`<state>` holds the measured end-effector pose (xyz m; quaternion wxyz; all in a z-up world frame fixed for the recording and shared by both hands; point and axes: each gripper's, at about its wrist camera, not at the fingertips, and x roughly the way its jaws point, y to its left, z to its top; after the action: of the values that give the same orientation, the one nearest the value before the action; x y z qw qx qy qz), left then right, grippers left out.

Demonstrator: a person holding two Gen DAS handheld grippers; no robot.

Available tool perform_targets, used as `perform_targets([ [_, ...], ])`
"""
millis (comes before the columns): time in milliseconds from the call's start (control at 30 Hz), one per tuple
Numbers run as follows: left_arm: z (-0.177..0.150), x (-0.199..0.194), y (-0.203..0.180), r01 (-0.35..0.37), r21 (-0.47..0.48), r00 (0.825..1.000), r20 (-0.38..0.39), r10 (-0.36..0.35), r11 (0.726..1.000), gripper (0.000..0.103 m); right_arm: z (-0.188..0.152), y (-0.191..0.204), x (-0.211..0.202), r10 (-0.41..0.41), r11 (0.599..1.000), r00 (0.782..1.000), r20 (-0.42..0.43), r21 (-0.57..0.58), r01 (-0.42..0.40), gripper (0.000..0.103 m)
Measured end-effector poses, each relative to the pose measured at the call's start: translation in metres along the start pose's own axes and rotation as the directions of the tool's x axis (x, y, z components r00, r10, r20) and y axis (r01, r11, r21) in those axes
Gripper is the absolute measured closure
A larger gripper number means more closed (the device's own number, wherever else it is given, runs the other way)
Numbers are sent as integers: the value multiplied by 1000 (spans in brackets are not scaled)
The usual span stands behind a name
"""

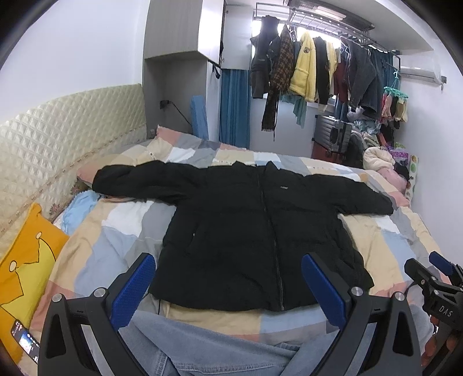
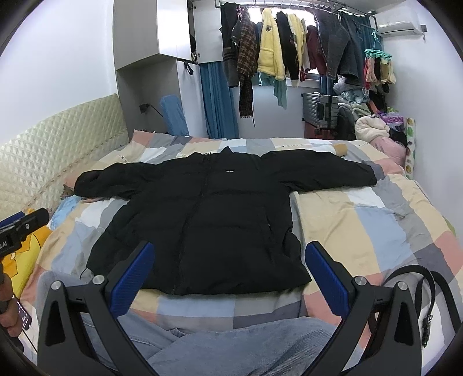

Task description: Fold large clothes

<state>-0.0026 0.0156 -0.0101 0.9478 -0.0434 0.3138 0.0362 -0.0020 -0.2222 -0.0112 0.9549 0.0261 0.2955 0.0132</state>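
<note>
Both grippers, left [image 1: 228, 285] & right [image 2: 228, 274], jaws apart, black jacket [image 2: 199, 214] flat just ahead

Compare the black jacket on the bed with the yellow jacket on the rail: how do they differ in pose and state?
The black jacket lies flat on the bed, front up; the yellow jacket hangs upright from the rail. The black jacket's sleeves spread out sideways; the yellow jacket's sleeves drop down. The black jacket lies alone; the yellow jacket is crowded between other clothes. Both are thick.
</note>
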Motion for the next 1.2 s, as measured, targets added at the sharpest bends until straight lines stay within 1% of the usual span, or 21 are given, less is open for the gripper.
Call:
perform_targets([
  [167, -2, 1, 4, 0, -5, 1000, -5, 0, 1000, 1, -7, 2, 0, -7, 1000, 1000, -12, -11, 7, 0],
  [433, 1, 1, 5, -1, -10, 1000, -17, 1, 1000, 1, -12, -3, -4, -12, 1000, 1000, -20, 3, 12, 0],
  [800, 2, -4, 5, 3, -14, 1000, -14, -3, 1000, 1, -8, -2, -9, -9, 1000, 1000, -7, 0, 9, 0],
  [933, 1, -5, 5, -5, -8, 1000, -12, 5, 1000, 1, -6, -4, -10, -14, 1000, 1000, -6, 1, 14, 0],
  [1200, 1, -5, 4, -1, -19, 1000, -22, 1, 1000, 1, -6, -4, -11, -18, 1000, 1000, -5, 2, 18, 0],
])
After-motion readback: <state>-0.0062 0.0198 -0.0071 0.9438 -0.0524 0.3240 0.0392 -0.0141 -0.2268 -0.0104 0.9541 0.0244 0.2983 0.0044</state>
